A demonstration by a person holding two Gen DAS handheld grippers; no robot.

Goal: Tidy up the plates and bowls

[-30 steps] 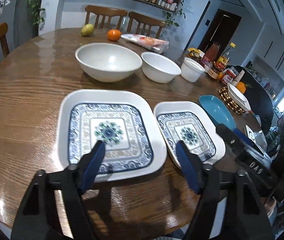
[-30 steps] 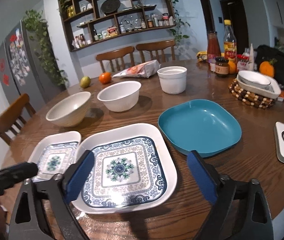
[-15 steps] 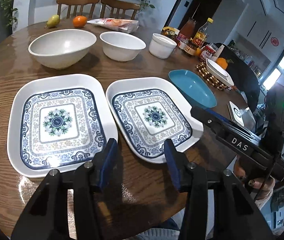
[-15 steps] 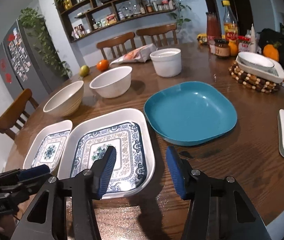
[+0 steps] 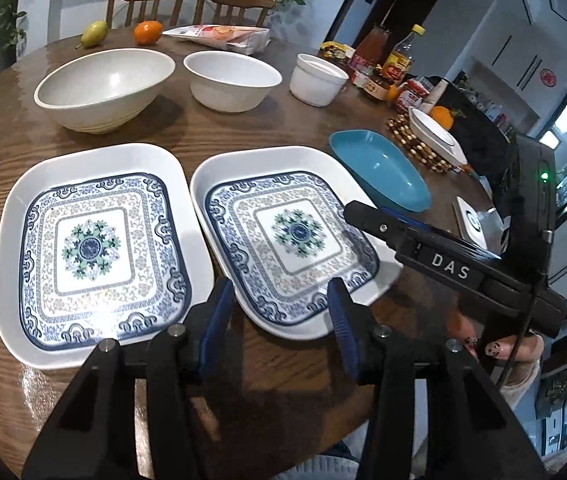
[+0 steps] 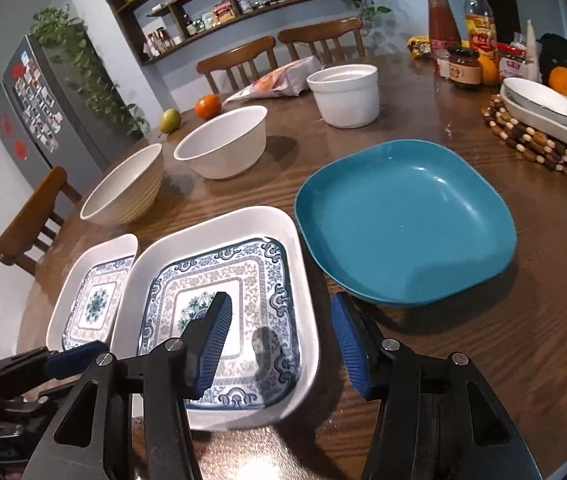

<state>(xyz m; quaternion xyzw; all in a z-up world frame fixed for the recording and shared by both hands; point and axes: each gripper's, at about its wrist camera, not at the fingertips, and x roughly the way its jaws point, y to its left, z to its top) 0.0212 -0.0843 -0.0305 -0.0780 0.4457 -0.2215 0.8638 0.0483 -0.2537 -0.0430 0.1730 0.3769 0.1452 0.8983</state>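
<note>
Two blue-patterned square plates lie side by side on the wooden table: the left plate [image 5: 95, 248] and the right plate [image 5: 287, 236] [image 6: 219, 300]. My left gripper [image 5: 277, 316] stands open, its jaws fairly narrow, with the right plate's near corner between its fingers and no pad pressing. My right gripper [image 6: 279, 340] is open astride that plate's right rim, one finger over the pattern and one outside. A teal plate [image 6: 403, 220] sits to the right. Behind stand a large cream bowl [image 5: 103, 84], a white bowl [image 5: 231, 80] and a small straight-sided white bowl [image 5: 317, 84].
A pear [image 5: 93, 34], an orange [image 5: 147, 32] and a snack bag [image 5: 219, 36] lie at the far side. Bottles and jars [image 6: 463, 40], a beaded trivet [image 6: 531, 144] bearing a white dish, and a white device [image 5: 469, 220] crowd the right. Chairs ring the table.
Both grippers have narrowed their jaws and come down toward the right patterned plate. The left one has shifted from the left plate to the right plate's near corner.
</note>
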